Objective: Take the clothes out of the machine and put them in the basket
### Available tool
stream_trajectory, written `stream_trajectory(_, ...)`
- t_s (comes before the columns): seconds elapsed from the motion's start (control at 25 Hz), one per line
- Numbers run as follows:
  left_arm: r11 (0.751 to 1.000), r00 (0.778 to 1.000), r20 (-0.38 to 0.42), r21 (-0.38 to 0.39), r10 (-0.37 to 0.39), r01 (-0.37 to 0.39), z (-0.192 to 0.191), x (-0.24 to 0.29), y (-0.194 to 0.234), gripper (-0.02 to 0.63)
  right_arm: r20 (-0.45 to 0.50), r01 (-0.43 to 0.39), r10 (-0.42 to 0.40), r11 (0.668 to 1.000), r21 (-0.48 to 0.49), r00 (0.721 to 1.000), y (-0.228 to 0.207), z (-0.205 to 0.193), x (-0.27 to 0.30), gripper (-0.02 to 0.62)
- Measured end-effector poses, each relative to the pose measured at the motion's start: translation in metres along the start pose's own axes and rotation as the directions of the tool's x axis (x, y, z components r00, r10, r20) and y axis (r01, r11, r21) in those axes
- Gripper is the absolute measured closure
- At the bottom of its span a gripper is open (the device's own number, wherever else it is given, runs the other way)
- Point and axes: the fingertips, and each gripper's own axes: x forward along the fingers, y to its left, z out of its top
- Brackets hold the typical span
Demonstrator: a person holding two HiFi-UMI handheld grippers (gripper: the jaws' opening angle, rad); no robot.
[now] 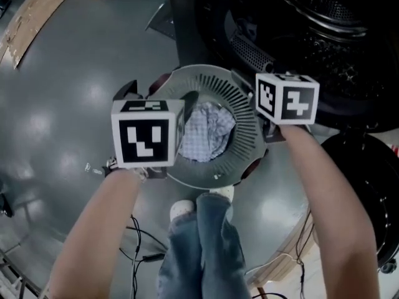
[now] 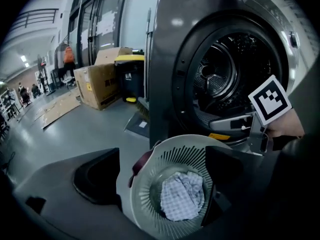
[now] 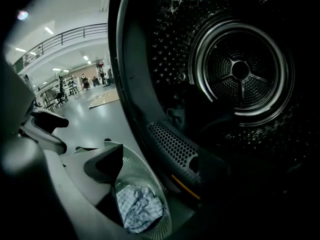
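A round pale slotted basket (image 1: 246, 126) stands on the grey floor in front of the machine (image 2: 170, 44). One blue-white checked cloth (image 1: 206, 132) lies crumpled in its bottom. My left gripper (image 2: 167, 184) hangs over the basket, open, with nothing between its fingers. To the right, my right gripper (image 3: 162, 171) points at the machine's open drum (image 3: 240, 71); its jaws stand wide and empty. A dim dark lump (image 3: 176, 115) lies low in the drum's mouth; I cannot tell what it is.
The machine's open door (image 1: 368, 185) hangs at the right. Jeans-clad legs (image 1: 202, 248) stand just behind the basket, with cables (image 1: 140, 248) on the floor beside them. Cardboard boxes (image 2: 100, 81), a yellow-lidded bin (image 2: 131, 76) and flat cardboard (image 1: 31, 17) lie further off.
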Motion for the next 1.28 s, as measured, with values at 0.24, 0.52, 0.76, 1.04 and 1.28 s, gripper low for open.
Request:
stream_trajectory(0.24, 0.999, 0.999, 0.033, 0.054, -0.001, -0.001, 0.009, 0.021, -0.011, 0.071, 0.061, 0.097, -0.104, 0.989, 0.113, 0.993, -0.046, 0.021, 0.015, 0.135)
stream_trajectory(0.52, 0.993, 0.995, 0.097, 0.111, 0.024, -0.035, 0.047, 0.043, -0.012, 0.071, 0.022, 0.106, -0.108, 0.989, 0.1, 0.994, -0.07, 0.035, 0.055, 0.137)
stream_trajectory(0.76, 0.988, 0.986, 0.154, 0.13, 0.068, -0.089, 0.091, 0.06, -0.009, 0.071, -0.012, 0.038, -0.036, 0.965, 0.26, 0.999, -0.092, 0.045, 0.071, 0.19)
stream_trajectory(1.04, 0.98, 0.973, 0.213, 0.158, 0.085, -0.12, 0.125, 0.063, -0.018, 0.071, -0.096, -0.031, 0.047, 0.985, 0.168, 0.994, -0.07, 0.05, 0.085, 0.418)
stream_trajectory(1.28, 0.974, 0.969, 0.228, 0.179, 0.093, -0.136, 0.135, 0.064, -0.015, 0.071, -0.088, 0.038, -0.025, 0.989, 0.145, 0.996, -0.074, 0.058, 0.089, 0.583)
